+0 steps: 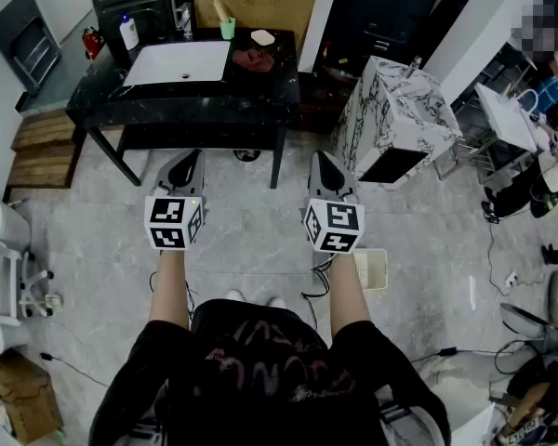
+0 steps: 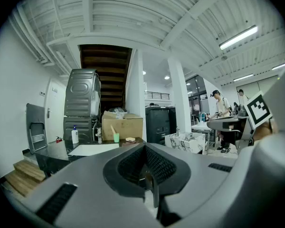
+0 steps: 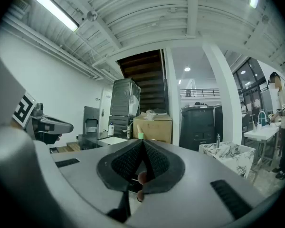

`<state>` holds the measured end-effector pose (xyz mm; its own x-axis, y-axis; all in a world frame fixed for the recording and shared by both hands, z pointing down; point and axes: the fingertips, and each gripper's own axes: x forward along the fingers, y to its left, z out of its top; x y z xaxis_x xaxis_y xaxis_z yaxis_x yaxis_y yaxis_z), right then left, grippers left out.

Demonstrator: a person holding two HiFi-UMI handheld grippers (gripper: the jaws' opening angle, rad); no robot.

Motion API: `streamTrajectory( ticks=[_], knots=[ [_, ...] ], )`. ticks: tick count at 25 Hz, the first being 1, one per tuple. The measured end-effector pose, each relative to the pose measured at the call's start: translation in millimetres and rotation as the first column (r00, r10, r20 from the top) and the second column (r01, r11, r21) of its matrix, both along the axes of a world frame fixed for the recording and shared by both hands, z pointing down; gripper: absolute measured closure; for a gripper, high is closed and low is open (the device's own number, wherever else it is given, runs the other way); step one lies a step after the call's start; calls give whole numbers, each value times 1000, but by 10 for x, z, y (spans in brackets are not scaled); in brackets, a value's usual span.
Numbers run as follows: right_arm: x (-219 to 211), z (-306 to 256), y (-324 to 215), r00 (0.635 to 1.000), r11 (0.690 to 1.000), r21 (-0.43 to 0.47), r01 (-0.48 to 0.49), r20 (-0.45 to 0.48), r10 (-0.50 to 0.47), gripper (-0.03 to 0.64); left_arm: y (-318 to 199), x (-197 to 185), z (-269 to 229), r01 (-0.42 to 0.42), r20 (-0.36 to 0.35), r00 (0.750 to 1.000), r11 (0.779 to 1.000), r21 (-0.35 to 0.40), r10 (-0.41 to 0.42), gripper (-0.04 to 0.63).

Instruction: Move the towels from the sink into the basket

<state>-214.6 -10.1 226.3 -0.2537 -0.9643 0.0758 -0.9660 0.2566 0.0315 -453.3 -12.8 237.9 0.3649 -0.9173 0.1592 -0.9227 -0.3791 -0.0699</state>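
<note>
left gripper (image 1: pixel 187 167) jaws together, empty | right gripper (image 1: pixel 324 165) jaws together, empty | both over grey floor (image 1: pixel 251 235), short of black table (image 1: pixel 181 110) | red towel (image 1: pixel 252 59) on tabletop just right of white sink (image 1: pixel 172 63) | basket (image 1: pixel 373 269) on floor beside right forearm | cardboard box (image 1: pixel 253 4) behind table
</note>
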Motion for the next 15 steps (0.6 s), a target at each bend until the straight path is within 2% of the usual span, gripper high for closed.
streamTrajectory(
  ticks=[15],
  knots=[
    [-110,23,14,1000,1000,11,18,-1,-18,603,5,-22,39,-12,4,1000,1000,-7,12,578]
  ],
)
